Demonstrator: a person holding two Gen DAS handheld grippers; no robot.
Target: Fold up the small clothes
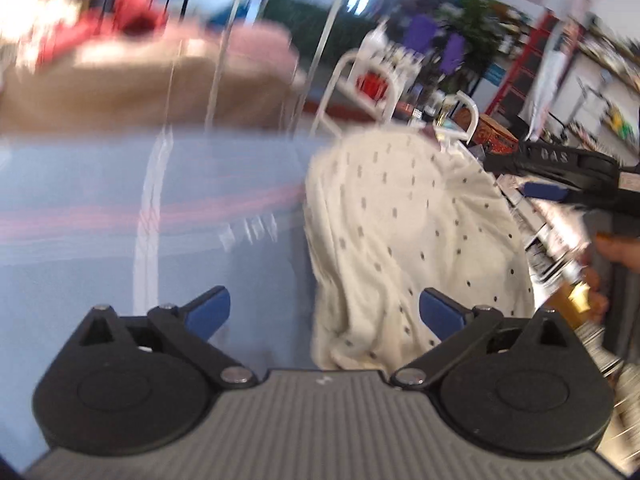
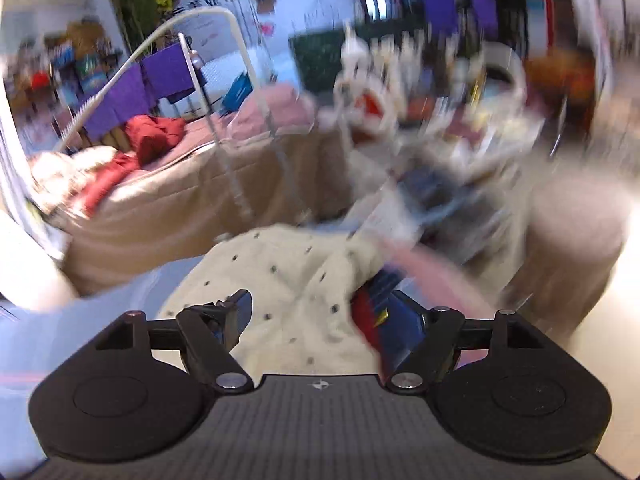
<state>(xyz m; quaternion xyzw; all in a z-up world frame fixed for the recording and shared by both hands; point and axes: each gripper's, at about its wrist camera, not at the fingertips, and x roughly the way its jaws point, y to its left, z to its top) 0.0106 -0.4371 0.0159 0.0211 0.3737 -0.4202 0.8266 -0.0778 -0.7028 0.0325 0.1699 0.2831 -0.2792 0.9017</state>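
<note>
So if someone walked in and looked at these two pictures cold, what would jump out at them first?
Most likely the cream garment with dark dots, lying rumpled on the light blue surface just ahead of both wrist cameras. Next, the open left gripper and right gripper, blue pads spread wide and gripping nothing. Farther back, a red cloth sits on a tan covered surface, upper left in the right wrist view.

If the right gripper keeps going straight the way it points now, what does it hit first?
Most likely the cream dotted garment: it lies directly ahead between the open right gripper fingers. The picture is blurred, so depth is uncertain.
</note>
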